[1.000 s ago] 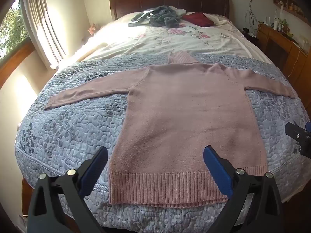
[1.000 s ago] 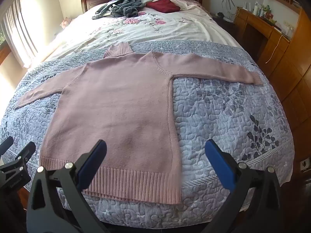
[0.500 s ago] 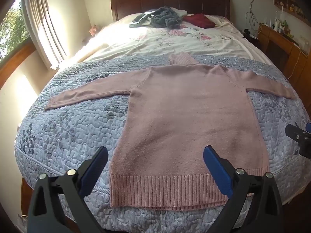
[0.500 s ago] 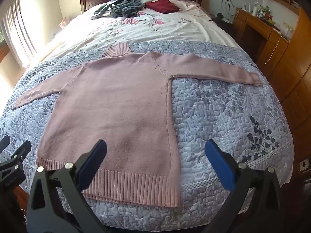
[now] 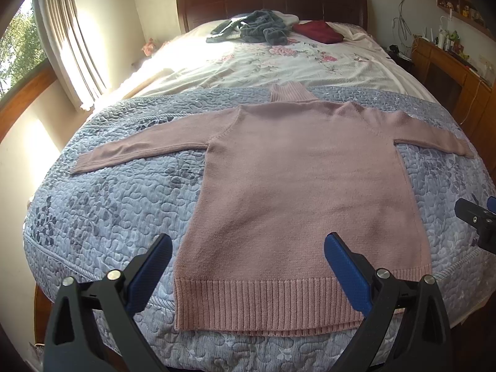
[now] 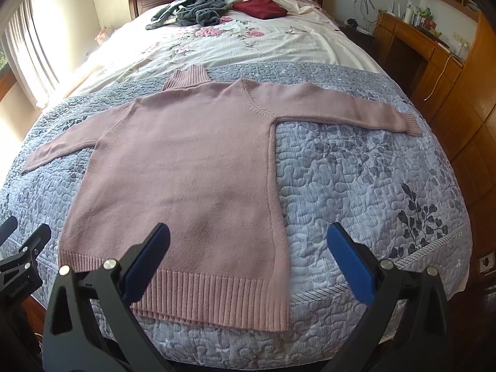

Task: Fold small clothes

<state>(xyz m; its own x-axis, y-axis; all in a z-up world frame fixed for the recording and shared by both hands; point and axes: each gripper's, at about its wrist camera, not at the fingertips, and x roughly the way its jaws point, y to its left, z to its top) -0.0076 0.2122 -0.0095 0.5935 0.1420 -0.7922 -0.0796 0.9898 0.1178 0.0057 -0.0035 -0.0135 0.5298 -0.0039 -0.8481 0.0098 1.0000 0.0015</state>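
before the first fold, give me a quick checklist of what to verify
1. Sweater flat on the quilt, no bunching: ok.
2. Both sleeves spread out to the sides: ok.
3. Left tongs open and empty: ok.
4. Right tongs open and empty: ok.
5. Hem on the bed: not ok, it lies right at the foot edge, and whether it hangs over I cannot tell.
6. Other clothes well apart from the sweater, up by the headboard: ok.
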